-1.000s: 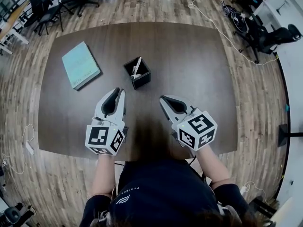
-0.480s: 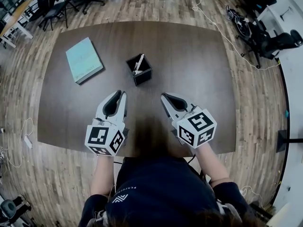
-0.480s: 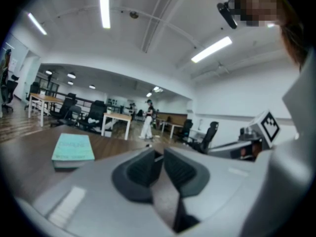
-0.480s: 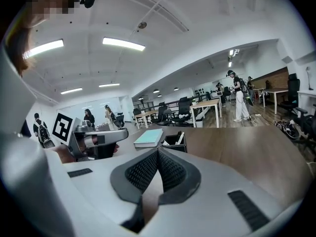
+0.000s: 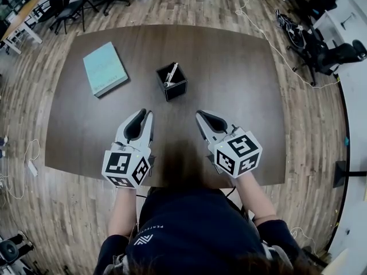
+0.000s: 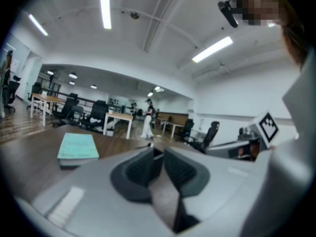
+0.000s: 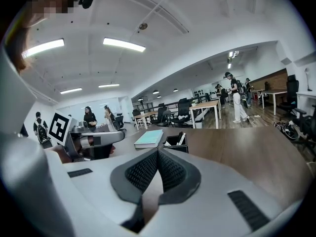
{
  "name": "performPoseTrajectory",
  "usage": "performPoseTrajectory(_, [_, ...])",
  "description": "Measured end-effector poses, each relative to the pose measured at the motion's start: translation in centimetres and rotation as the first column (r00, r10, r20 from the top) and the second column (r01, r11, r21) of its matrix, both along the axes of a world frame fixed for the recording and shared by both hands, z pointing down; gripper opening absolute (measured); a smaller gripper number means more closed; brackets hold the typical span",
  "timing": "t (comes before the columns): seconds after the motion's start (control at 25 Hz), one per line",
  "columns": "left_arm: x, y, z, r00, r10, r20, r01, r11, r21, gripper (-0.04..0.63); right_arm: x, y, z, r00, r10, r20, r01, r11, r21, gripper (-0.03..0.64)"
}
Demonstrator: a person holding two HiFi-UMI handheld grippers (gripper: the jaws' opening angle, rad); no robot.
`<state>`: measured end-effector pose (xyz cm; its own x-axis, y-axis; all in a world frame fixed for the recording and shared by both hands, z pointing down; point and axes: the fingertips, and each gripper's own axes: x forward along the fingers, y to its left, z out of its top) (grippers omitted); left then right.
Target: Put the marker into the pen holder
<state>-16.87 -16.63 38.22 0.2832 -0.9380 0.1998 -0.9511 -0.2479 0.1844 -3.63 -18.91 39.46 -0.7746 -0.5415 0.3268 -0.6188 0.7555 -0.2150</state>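
- Head view: the marker (image 5: 171,72) stands inside the holder (image 5: 179,89), upper middle of the frame on the bench (image 5: 241,73). Its long axis leans toward the upper right, and its top pokes past the rim. The left claw (image 5: 145,113) and right claw (image 5: 199,114) sit lower in the frame, both well apart from the holder. The holder lies up-frame, about midway between them (neither looks clearly nearer). A book (image 5: 105,69) lies at upper left. By my reading the task is already done, so any coming move would be a straight reach up-frame.
- Left gripper view: the claw's (image 6: 158,152) pads are drawn together with nothing gripped between them. The book (image 6: 78,147) shows at left over the bench edge. I cannot make out the holder here (the claw's own tips seem to cover that spot).
- Right gripper view: this claw (image 7: 157,153) is likewise closed and empty. The holder (image 7: 173,142) appears just above its tips, right of the book (image 7: 149,138), and the marker's (image 7: 182,138) pale shaft slants inside it. This side-on look at the holder is something the left gripper view lacks.
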Motion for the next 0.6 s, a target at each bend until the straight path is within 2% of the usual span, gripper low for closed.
performPoseTrajectory(0.32, [-0.63,0.60,-0.08,1.000,-0.020,-0.007,0.020,1.000,-0.017,0.060,-0.29,0.04,-0.50,1.000,-0.003,0.010,0.003,1.000,-0.004,0.000])
performPoseTrajectory(0.48, [-0.81,0.94,0.01,0.999,-0.013,-0.045,0.012,1.000,-0.022,0.060,-0.71,0.36,-0.35,1.000,-0.013,0.007,0.013,1.000,-0.004,0.000])
performPoseTrajectory(0.6, [-0.75,0.86,0.33,1.000,-0.011,-0.026,0.010,0.999,-0.034,0.060,-0.69,0.38,-0.23,1.000,-0.011,0.005,0.011,1.000,-0.004,0.000])
